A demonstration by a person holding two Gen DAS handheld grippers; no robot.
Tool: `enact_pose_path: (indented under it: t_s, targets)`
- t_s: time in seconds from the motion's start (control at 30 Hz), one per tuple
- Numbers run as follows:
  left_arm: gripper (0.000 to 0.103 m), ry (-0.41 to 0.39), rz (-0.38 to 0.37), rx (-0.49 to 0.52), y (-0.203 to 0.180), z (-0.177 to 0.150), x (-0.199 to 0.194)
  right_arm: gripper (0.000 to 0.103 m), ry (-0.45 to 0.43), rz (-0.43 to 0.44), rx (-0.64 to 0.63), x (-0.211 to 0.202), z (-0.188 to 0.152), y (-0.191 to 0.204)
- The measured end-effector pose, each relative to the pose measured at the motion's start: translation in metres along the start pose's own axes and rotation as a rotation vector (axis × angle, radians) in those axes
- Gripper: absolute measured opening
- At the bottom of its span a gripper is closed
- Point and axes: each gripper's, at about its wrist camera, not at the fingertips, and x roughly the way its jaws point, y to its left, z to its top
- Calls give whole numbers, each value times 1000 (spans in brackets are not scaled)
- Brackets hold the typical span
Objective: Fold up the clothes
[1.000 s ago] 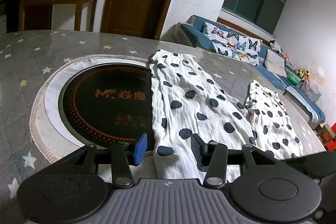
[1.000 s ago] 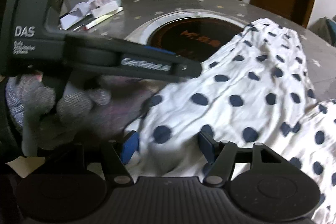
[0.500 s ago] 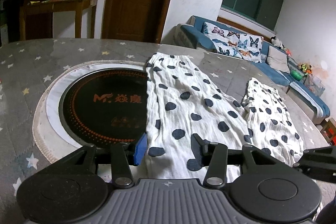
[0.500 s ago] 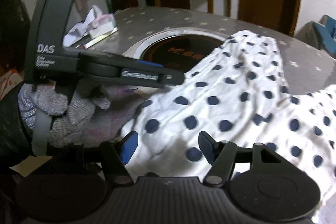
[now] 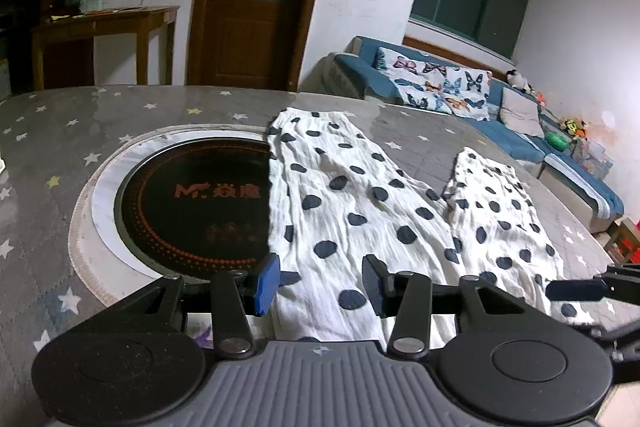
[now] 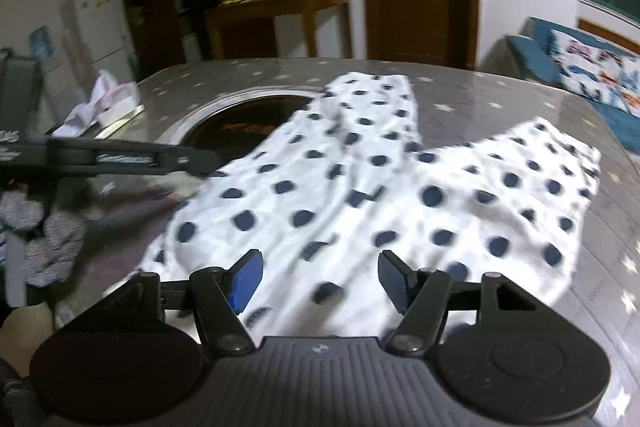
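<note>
The polka-dot trousers (image 5: 352, 211) lie spread flat on the round table (image 5: 60, 131), their two legs running toward its far edge, the left leg overlapping the right side of the black induction plate (image 5: 192, 203) sunk in the table's middle. The waist end is cut off below both cameras' own housings, so how it lies at the near edge cannot be made out. The left gripper (image 5: 318, 285) hovers over that near part with its fingers apart and only cloth seen between them — nothing pinched. The right gripper (image 6: 320, 277) also stands with its fingers apart above the fabric (this view is smeared with motion blur, so folds and dots read poorly). At the table's left edge a gloved hand (image 6: 44, 235) shows, partly cropped, beside some crumpled paper (image 6: 100, 99).
</note>
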Motion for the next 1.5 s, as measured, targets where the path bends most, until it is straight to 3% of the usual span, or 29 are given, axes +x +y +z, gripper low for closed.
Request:
enact_pose_path:
  t_s: [0.27, 0.43, 0.53, 0.73, 0.93, 1.17, 1.33, 1.5]
  targets:
    - [48, 56, -99, 99, -23, -16, 7, 65, -5, -42, 66, -5, -24, -21]
    - [45, 119, -93, 136, -22, -32, 13, 65, 26, -76, 85, -10, -45, -27]
    - [39, 119, -80, 170, -20, -36, 10, 65, 30, -96, 91, -15, -58, -29]
    - [38, 119, -71, 214, -16, -39, 5, 65, 26, -96, 83, -28, -66, -29]
    - [38, 117, -84, 226, -19, -25, 1, 65, -19, -72, 95, -38, -42, -42]
    - [38, 97, -121, 250, -44, -7, 13, 65, -43, -159, 66, -7, 5, -88]
    - [38, 113, -203, 293, -77, -5, 27, 65, -15, -201, 91, 31, 40, -134]
    - [38, 180, -313, 314, -106, -14, 45, 65, 38, -264, 117, 71, 67, -180]
